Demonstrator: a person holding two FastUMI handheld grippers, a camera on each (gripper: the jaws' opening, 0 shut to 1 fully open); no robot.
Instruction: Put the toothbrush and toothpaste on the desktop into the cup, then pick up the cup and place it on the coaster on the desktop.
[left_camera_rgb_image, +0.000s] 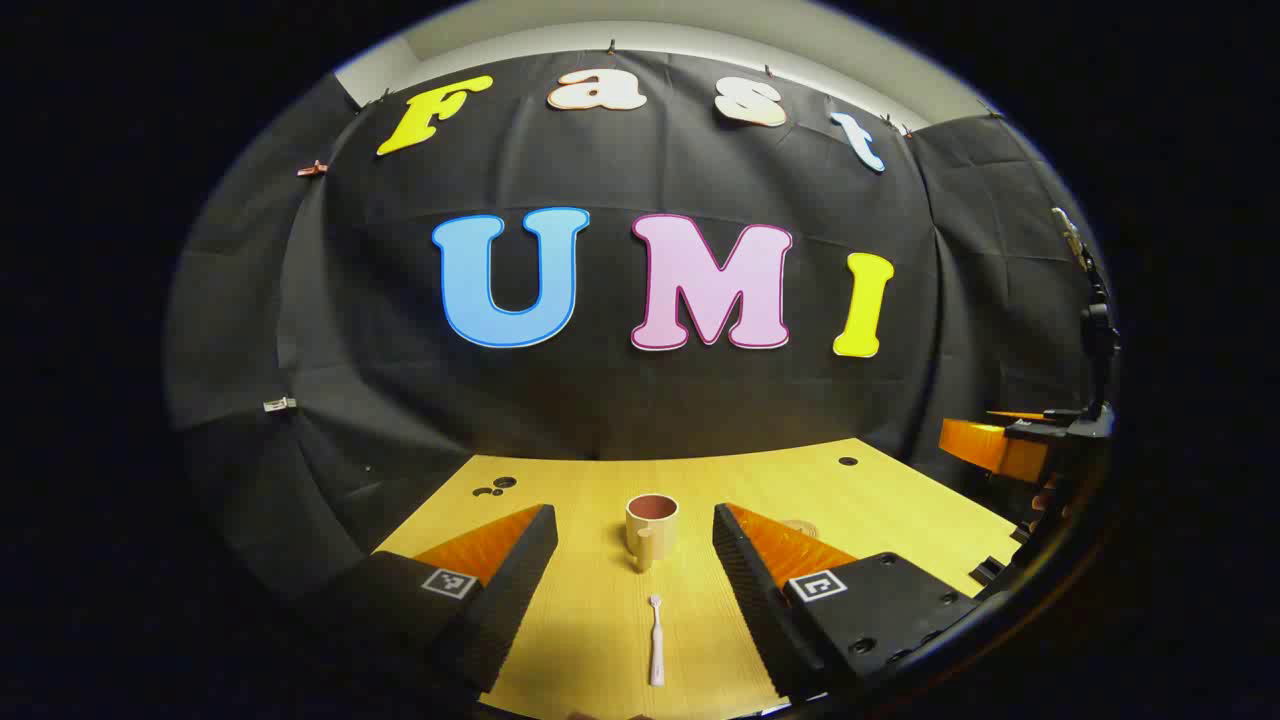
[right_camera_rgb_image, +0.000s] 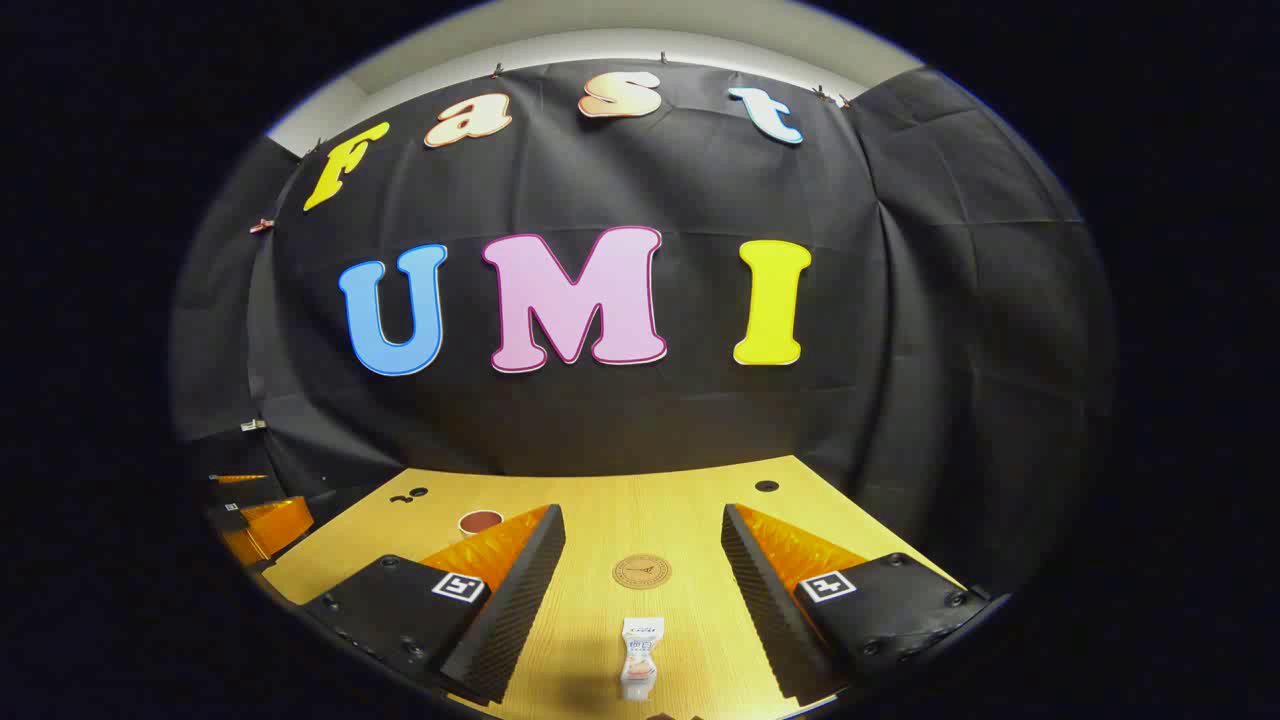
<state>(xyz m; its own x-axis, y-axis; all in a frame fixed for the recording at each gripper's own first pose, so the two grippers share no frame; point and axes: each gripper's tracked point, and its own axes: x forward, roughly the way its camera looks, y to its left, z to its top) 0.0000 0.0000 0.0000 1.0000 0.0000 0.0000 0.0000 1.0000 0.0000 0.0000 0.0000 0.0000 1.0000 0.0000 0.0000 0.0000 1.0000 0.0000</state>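
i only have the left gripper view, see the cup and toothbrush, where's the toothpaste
Observer: The small white toothpaste tube lies on the wooden desktop between the right tool's open fingers.
Operator: and the coaster
Observer: The round brown coaster lies just beyond the tube, apart from it.
Operator: cup near it
Observer: No, the beige cup's rim peeks out beyond the right tool's finger, off to the coaster's left.

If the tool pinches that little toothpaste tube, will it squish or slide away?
The toothpaste tube looks small and soft, so it would probably dent a bit and feel light. It lies flat on the wooden desktop, so it should not roll, though a sideways nudge might slide it.
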